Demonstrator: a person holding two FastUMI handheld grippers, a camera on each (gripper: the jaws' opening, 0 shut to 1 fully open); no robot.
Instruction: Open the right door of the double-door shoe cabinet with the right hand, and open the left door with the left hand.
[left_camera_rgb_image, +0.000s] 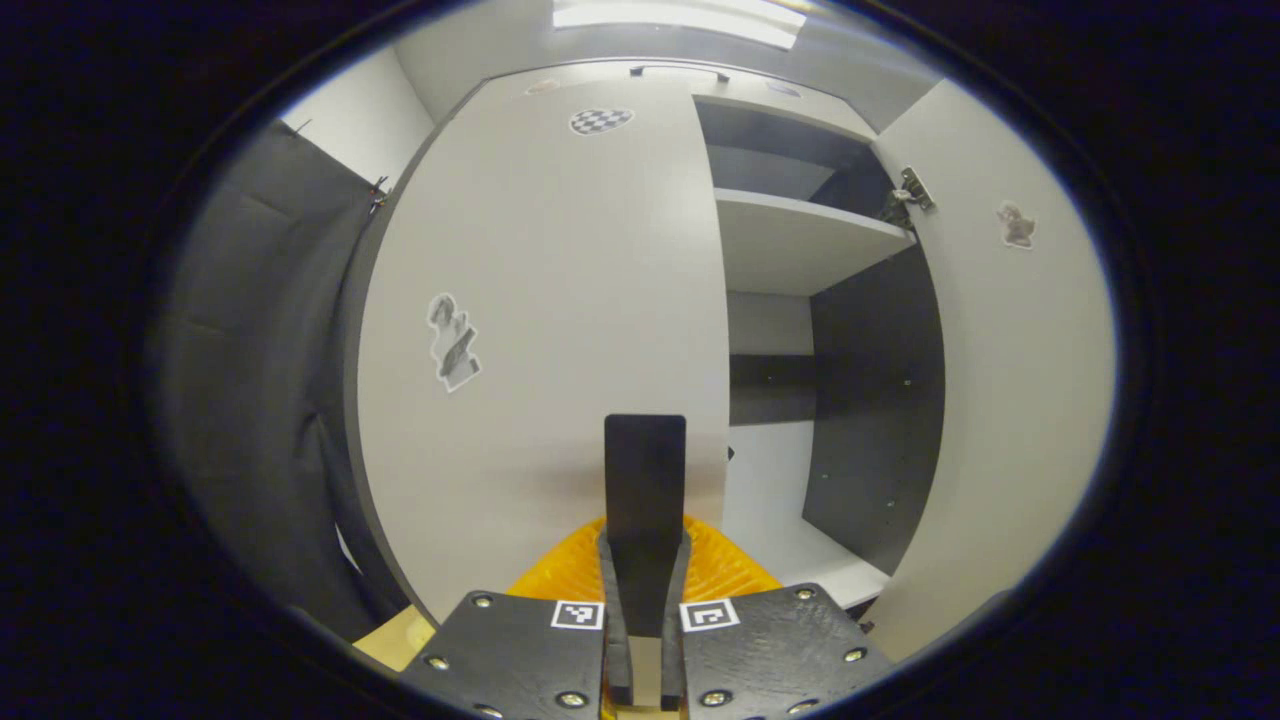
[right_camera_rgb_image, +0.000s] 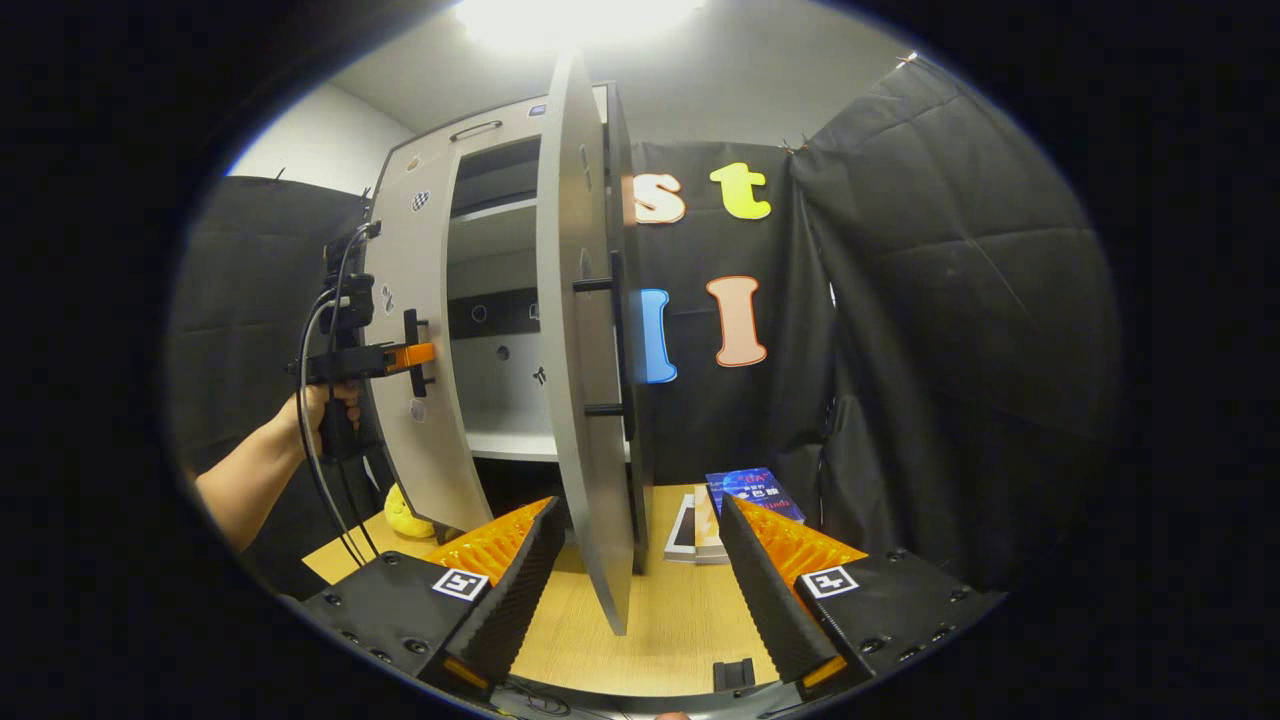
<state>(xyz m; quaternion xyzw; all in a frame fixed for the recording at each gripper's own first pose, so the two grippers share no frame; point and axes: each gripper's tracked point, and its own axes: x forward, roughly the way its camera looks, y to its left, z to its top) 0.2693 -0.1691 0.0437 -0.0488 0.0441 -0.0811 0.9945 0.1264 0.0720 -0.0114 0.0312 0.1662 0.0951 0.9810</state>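
Your left tool (right_camera_rgb_image: 418, 352) pinches the left door's handle (left_camera_rgb_image: 645, 470); left door (left_camera_rgb_image: 540, 330) barely ajar. Your right tool (right_camera_rgb_image: 635, 560) is spread, straddling the swung-out right door (right_camera_rgb_image: 585, 400) without touching. Shoe cabinet (right_camera_rgb_image: 495, 330) stands on the table (right_camera_rgb_image: 660, 620).

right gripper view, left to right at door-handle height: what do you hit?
Hand holding the left gripper → left door with that gripper at its handle → open cabinet interior → right door, swung open edge-on → right door handle → black cloth wall.
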